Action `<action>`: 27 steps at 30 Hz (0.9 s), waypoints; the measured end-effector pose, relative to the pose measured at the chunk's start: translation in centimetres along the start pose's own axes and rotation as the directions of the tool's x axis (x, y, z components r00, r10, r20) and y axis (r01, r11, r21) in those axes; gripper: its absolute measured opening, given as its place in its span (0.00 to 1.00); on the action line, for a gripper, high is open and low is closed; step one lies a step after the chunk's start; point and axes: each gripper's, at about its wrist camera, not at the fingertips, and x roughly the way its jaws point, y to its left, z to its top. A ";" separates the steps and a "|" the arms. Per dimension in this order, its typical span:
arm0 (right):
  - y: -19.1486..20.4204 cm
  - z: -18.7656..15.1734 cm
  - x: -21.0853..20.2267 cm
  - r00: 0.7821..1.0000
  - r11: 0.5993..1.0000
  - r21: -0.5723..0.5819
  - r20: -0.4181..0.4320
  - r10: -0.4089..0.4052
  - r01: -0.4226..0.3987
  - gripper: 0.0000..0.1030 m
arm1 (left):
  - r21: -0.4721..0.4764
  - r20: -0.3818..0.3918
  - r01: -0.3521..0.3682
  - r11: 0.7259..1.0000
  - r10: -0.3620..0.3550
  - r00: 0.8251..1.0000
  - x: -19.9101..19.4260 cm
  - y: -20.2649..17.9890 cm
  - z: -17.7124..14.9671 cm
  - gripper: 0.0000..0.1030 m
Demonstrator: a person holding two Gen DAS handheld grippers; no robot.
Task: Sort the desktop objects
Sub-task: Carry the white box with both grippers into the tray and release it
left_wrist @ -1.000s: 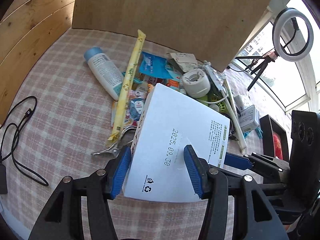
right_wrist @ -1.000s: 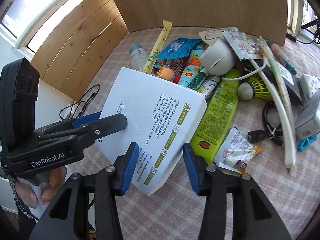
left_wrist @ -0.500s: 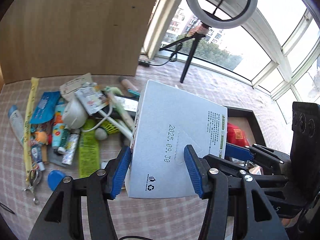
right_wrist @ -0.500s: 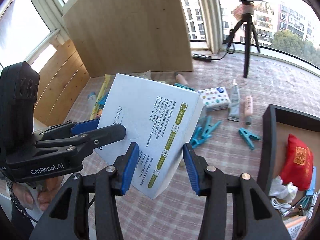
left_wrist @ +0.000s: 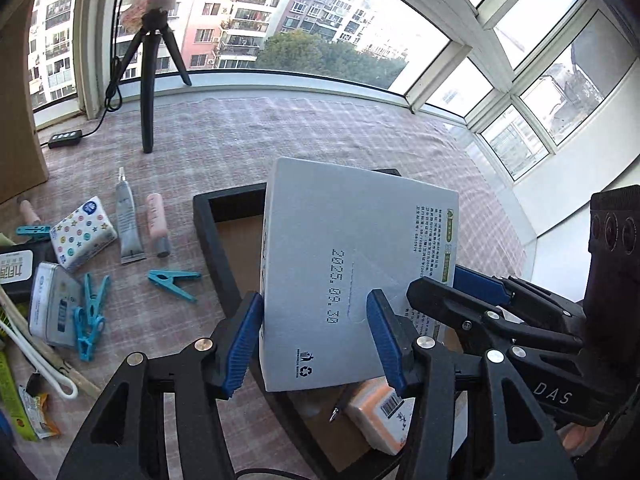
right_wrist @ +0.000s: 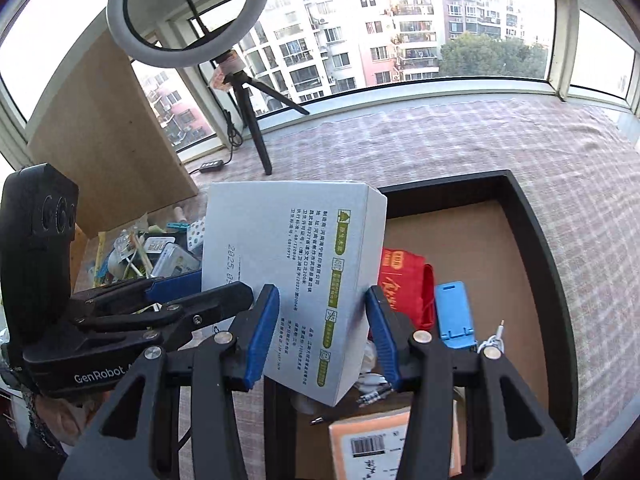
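Note:
A white cardboard box (left_wrist: 352, 248) with a printed date and green labels hangs tilted over the near left part of a black tray (left_wrist: 208, 232). Both grippers hold it. My left gripper (left_wrist: 314, 340) has its blue pads pressed on the box's lower end, and its jaws are closing slightly. In the right wrist view, my right gripper (right_wrist: 320, 336) is shut on the same box (right_wrist: 292, 260) over the tray (right_wrist: 532, 240). The box hides part of the tray floor.
In the tray lie a red pouch (right_wrist: 404, 280), a blue stand (right_wrist: 454, 312) and an orange parcel (right_wrist: 376, 444). Left of it on the checked cloth are teal clips (left_wrist: 172, 280), two tubes (left_wrist: 128, 220) and a tissue pack (left_wrist: 82, 232). A ring-light tripod (left_wrist: 148, 80) stands behind.
Both grippers carried the white box sideways and slightly up, from over the cluttered pile to over the black tray. The grip on the box looks the same.

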 end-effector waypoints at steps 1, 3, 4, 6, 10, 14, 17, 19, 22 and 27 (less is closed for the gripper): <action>-0.9 -0.1 -0.4 1.000 1.000 0.011 0.002 -0.010 0.010 0.44 | 0.017 -0.008 0.006 1.000 -0.006 1.000 0.6 -0.9 0.1 0.48; -2.6 -0.2 -0.8 1.000 0.999 0.036 0.003 -0.024 0.024 0.44 | 0.039 -0.021 0.015 0.999 -0.014 1.000 1.3 -2.6 0.4 0.48; -3.4 -0.2 -1.0 0.999 0.998 0.050 0.003 -0.033 0.033 0.44 | 0.045 -0.031 0.019 0.999 -0.018 0.999 1.8 -3.3 0.6 0.47; -4.8 -0.4 -1.5 0.999 0.996 0.072 0.007 -0.054 0.053 0.44 | 0.059 -0.052 0.034 0.998 -0.030 0.998 2.6 -4.6 0.7 0.47; -7.0 -0.4 -2.5 0.996 0.988 0.140 0.038 -0.078 0.072 0.44 | 0.093 -0.052 0.035 0.995 -0.030 0.998 2.8 -6.7 0.7 0.47; -7.2 -0.2 -3.1 0.992 0.985 0.152 0.077 -0.098 0.086 0.44 | 0.141 -0.008 0.000 0.990 0.001 1.000 1.5 -7.3 0.6 0.47; -5.9 -0.2 -2.8 0.993 0.990 0.120 0.078 -0.083 0.073 0.44 | 0.124 0.008 -0.014 0.992 0.013 1.000 0.5 -6.1 0.6 0.47; -4.6 -0.1 -2.3 0.995 0.995 0.079 0.071 -0.063 0.058 0.44 | 0.103 0.019 -0.034 0.994 0.032 0.999 -0.1 -4.9 0.5 0.47; -2.2 -0.3 -1.4 0.998 0.999 0.013 0.057 -0.033 0.032 0.44 | 0.078 0.025 -0.073 0.994 0.072 0.997 -0.9 -2.8 -0.2 0.47; 1.7 -0.7 0.3 0.999 0.997 -0.075 0.017 0.028 -0.026 0.44 | 0.014 0.034 -0.126 0.992 0.126 0.991 -2.7 1.4 -1.7 0.47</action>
